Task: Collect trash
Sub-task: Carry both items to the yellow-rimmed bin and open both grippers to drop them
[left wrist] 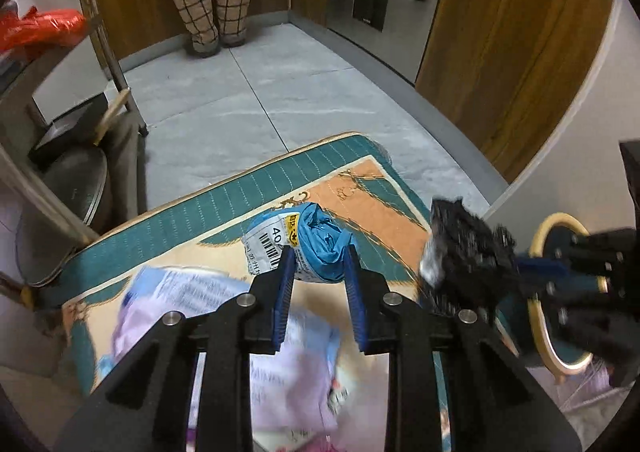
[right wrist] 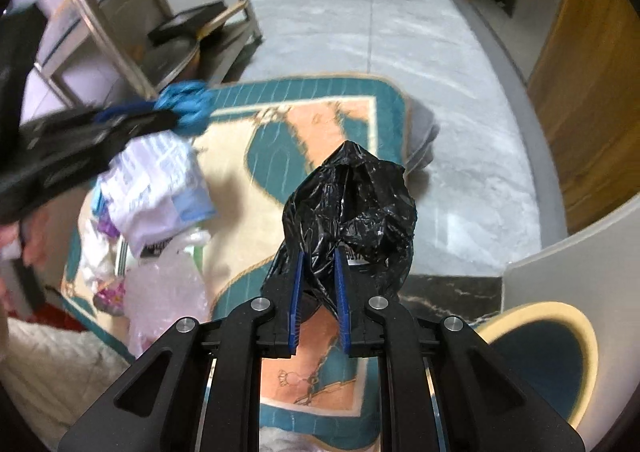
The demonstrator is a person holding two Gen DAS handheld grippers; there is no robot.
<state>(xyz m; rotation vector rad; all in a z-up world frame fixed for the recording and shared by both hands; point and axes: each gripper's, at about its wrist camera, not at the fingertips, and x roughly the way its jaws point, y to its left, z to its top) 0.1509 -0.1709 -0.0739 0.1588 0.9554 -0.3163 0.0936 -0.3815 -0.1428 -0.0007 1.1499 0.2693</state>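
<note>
1. Left gripper point(left wrist: 318, 258) pinches a blue wad point(left wrist: 308, 242) with a barcode label, its pads narrowed onto the crumpled plastic, and the wad hangs clear above the rug point(left wrist: 188, 195)
2. Right gripper point(right wrist: 318, 258) is nearly closed on the edge of a black bag point(right wrist: 352, 207), holding it up over the rug point(right wrist: 276, 99); the bag hangs bunched, its mouth not clearly open
3. Progress, as I read it: one piece is picked up but not yet bagged, so this is early to midway
4. What remains: a heap of white and lilac wrappers point(right wrist: 156, 187) and clear plastic point(right wrist: 168, 288) lies on the rug's left side
5. The right view gives the whole heap, the left gripper from the side and a steel rack point(right wrist: 120, 31) behind it
6. The left view alone reads the wad's label and shows the bag point(left wrist: 464, 248) off to its right, near the wad but apart; the heap there is a blur under the fingers point(left wrist: 282, 292)
</note>
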